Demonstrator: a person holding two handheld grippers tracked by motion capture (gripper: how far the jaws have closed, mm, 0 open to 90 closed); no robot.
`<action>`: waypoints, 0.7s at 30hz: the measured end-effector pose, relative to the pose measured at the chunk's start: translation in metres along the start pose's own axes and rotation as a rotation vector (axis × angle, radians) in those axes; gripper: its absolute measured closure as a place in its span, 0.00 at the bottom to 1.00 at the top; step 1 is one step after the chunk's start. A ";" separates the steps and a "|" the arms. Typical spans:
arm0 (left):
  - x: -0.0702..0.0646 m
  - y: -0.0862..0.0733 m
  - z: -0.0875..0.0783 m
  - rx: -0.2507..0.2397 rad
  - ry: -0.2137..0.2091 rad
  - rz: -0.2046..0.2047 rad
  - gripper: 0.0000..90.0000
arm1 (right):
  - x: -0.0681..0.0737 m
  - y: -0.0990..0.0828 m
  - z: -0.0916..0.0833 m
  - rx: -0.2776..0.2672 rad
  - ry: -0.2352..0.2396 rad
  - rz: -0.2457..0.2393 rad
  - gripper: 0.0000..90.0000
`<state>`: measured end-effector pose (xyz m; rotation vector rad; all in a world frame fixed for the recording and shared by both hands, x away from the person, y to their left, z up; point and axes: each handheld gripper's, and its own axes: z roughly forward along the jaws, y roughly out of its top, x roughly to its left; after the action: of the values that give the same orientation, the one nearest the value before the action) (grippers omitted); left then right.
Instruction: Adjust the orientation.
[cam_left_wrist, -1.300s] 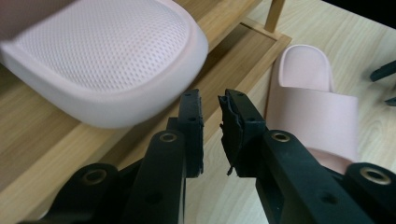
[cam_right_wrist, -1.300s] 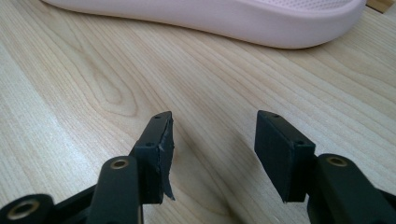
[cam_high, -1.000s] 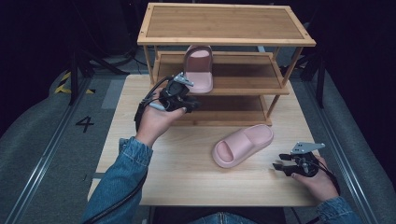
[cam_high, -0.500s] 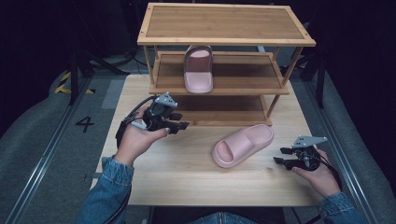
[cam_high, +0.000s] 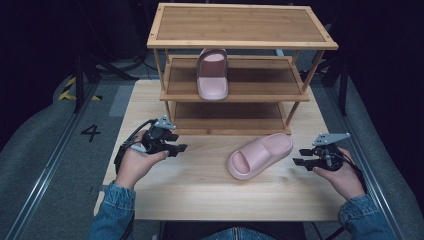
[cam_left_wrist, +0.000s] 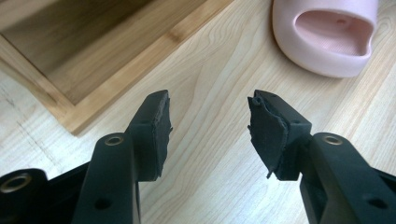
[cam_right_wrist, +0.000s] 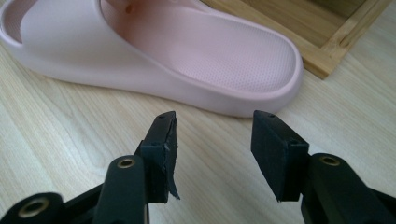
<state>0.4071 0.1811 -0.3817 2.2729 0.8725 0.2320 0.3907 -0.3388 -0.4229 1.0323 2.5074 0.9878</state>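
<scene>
Right gripper view: right tongs (cam_right_wrist: 212, 135) spread near slipper (cam_right_wrist: 154, 51) heel; left tongs (cam_left_wrist: 208, 126) spread, empty. Straddle heel rim, pinch firmly.

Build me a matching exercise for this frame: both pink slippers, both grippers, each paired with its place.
Things:
1. slipper on the rack
2. slipper on the table
3. left gripper
4. right gripper

Places:
A. open, just beyond the heel end of the slipper lying on the table
B. middle shelf of the wooden rack, toe end toward the person
C. open, over the table in front of the rack's bottom shelf
D. lying at an angle on the tabletop between the two grippers

Pairs: 1-B, 2-D, 3-C, 4-A
</scene>
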 end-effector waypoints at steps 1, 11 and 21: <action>0.000 0.000 0.000 0.000 0.000 0.000 0.52 | -0.001 0.001 0.001 0.001 0.001 -0.003 0.57; 0.023 -0.037 0.017 0.022 0.054 -0.049 0.51 | -0.015 0.026 0.003 0.030 0.000 0.013 0.63; 0.033 -0.051 0.026 0.018 0.079 -0.020 0.50 | -0.030 0.050 0.023 0.032 0.009 -0.008 0.77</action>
<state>0.4154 0.2164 -0.4374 2.2835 0.9412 0.3076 0.4485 -0.3223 -0.4066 1.0285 2.5403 0.9548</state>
